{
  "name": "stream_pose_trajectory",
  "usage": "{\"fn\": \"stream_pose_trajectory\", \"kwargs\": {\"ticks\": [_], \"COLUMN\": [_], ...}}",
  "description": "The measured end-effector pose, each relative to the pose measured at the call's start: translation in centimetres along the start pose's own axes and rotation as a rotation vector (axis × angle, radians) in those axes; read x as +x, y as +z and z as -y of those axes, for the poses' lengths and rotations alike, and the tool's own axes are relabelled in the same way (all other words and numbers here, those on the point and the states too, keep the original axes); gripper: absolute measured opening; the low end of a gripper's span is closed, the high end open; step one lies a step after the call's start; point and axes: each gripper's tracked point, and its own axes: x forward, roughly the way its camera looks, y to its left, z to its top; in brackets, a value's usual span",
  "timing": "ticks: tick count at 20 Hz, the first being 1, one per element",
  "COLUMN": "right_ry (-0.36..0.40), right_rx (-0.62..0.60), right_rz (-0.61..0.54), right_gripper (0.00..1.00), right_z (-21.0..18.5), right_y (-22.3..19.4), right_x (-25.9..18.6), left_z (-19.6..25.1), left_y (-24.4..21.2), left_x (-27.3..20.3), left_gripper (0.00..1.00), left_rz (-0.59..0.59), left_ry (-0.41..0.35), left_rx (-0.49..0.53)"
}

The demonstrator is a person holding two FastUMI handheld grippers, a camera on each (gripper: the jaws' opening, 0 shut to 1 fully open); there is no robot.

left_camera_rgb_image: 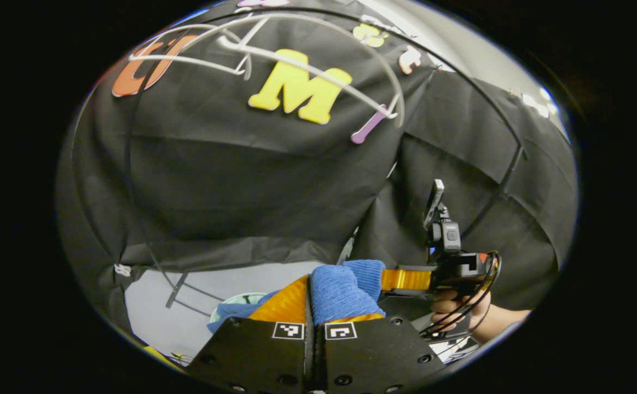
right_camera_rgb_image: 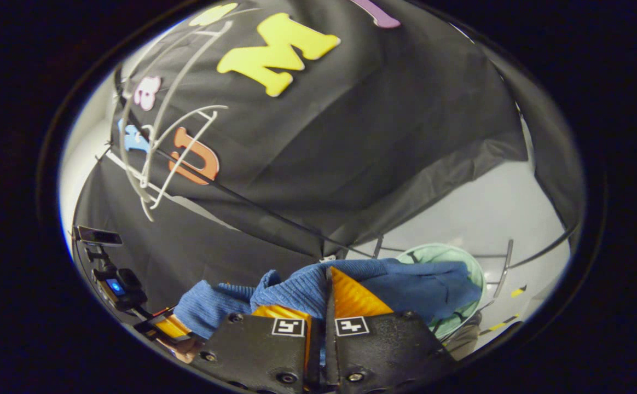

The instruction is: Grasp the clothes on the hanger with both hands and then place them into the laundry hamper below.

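Both grippers, left gripper (left_camera_rgb_image: pixel 308 306) and right gripper (right_camera_rgb_image: pixel 326 306), are clamped on the blue knitted garment (right_camera_rgb_image: pixel 351 287), spreading its weight between two holds. It hangs off the white hanger (left_camera_rgb_image: pixel 274 60), over the green hamper (right_camera_rgb_image: pixel 469 262) below, ready for lowering.
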Motion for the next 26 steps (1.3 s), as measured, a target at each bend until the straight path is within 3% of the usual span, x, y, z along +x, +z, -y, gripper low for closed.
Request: {"fn": "stream_pose_trajectory", "kwargs": {"ticks": [6, 11, 12, 13, 14, 16, 18, 19, 20, 24, 26], "right_ry": [-0.197, -0.316, -0.332, -0.345, -0.359, -0.386, -0.411, -0.425, -0.436, -0.456, -0.47], "right_rx": [-0.019, -0.054, -0.079, -0.103, -0.128, -0.151, -0.164, -0.173, -0.185, -0.208, -0.216], "right_rz": [-0.109, -0.222, -0.249, -0.263, -0.28, -0.286, -0.27, -0.256, -0.241, -0.149, -0.095], "right_gripper": [0.07, 0.08, 0.03, 0.13, 0.16, 0.4, 0.64, 0.69, 0.75, 0.76, 0.77], "right_z": [7.8, 10.6, 11.0, 11.3, 11.7, 12.6, 12.9, 13.0, 12.7, 11.5, 11.1], "right_y": [-1.9, -3.0, -3.3, -3.4, -3.4, -3.7, -3.5, -3.3, -3.1, -2.4, -2.3], "right_x": [5.1, 8.1, 8.0, 7.9, 7.6, 7.2, 6.7, 6.3, 5.7, 2.5, 0.9], "left_z": [-5.0, -7.2, -7.2, -7.4, -7.9, -9.6, -10.5, -10.2, -9.6, -9.5, -9.7], "left_y": [-6.2, -9.8, -10.4, -10.9, -11.6, -13.9, -15.5, -15.8, -16.0, -15.5, -15.6], "left_x": [3.9, 5.4, 5.7, 5.9, 5.8, 4.3, 3.4, 3.0, 2.8, 2.7, 2.6], "left_gripper": [0.0, 0.0, 0.0, 0.01, 0.01, 0.06, 0.14, 0.23, 0.23, 0.89, 0.84], "left_rz": [-0.151, -0.286, -0.316, -0.342, -0.384, -0.508, -0.591, -0.612, -0.618, -0.603, -0.591], "left_ry": [0.131, 0.257, 0.272, 0.293, 0.328, 0.426, 0.473, 0.466, 0.448, 0.42, 0.414], "left_rx": [-0.096, -0.108, -0.108, -0.105, -0.109, -0.102, -0.077, -0.084, -0.092, -0.09, -0.085]}}
